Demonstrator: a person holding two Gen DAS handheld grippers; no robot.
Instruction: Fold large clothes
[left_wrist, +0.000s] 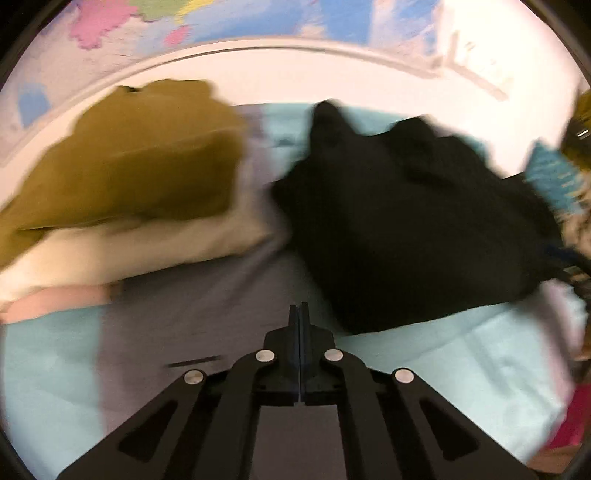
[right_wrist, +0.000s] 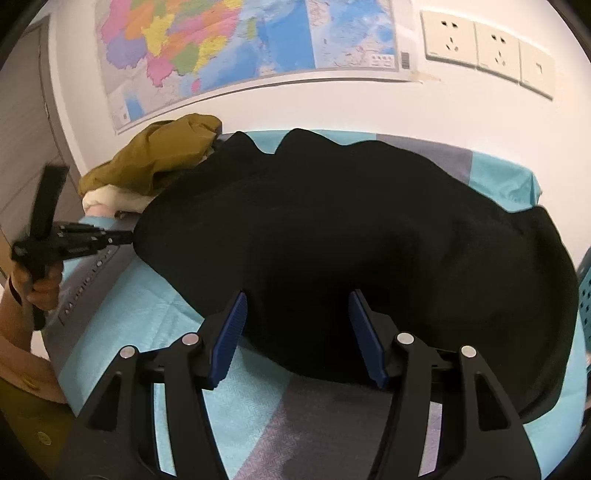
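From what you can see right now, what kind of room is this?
Probably a bedroom or dorm room set up for folding laundry: a black garment lies on a teal and grey bedsheet, a colourful wall map hangs above, with wall sockets beside it.

Both wrist views look forward, close over the shared black garment (right_wrist: 351, 240).

Left wrist view motion-blurred throughout
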